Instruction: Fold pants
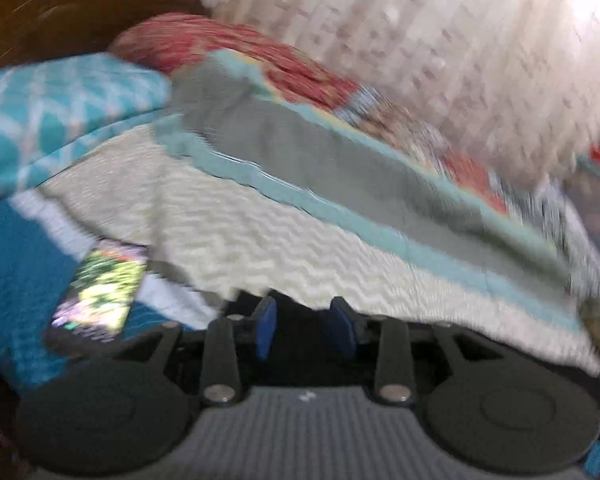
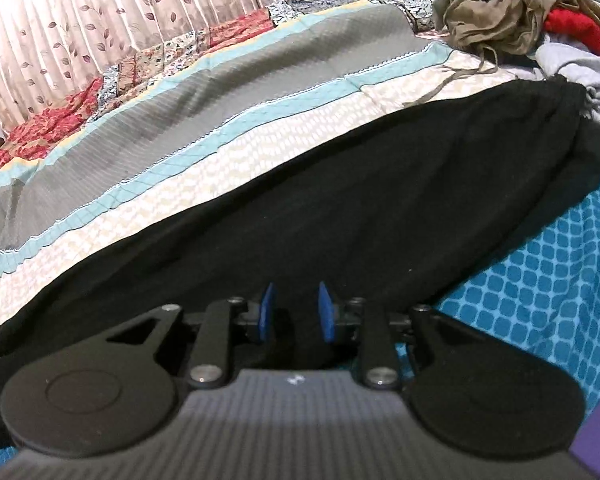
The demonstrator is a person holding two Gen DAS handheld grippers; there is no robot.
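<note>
Black pants [image 2: 340, 184] laid lengthwise across a striped bedspread [image 2: 204, 96], running from 8 o'clock to 2 o'clock in the right wrist view, the gathered waistband toward 2 o'clock. The garment appears spread out and not yet folded over; the step in hand is judged to be the first grasp along the near edge.

Right gripper [image 2: 296, 312]: blue pads [image 2: 326, 312] stand a moderate way apart, with nothing between them, low over the near edge of the pants at 6 o'clock; contact with the cloth cannot be told.

Left gripper [image 1: 306, 326]: pads likewise parted and empty, the view smeared by motion blur. Only a thin dark strip of cloth shows just ahead of the pads; beyond lie the bedspread, a patterned pillow [image 1: 52, 112] at 10 o'clock and a phone [image 1: 100, 292] at 8 o'clock.

Next move, as judged: each gripper needs to close on the near edge, then carry it over toward the far edge at 12 o'clock, keeping the cloth level so it does not bunch.

A heap of other clothes [image 2: 512, 4] sits at 1 o'clock, near the waistband.
</note>
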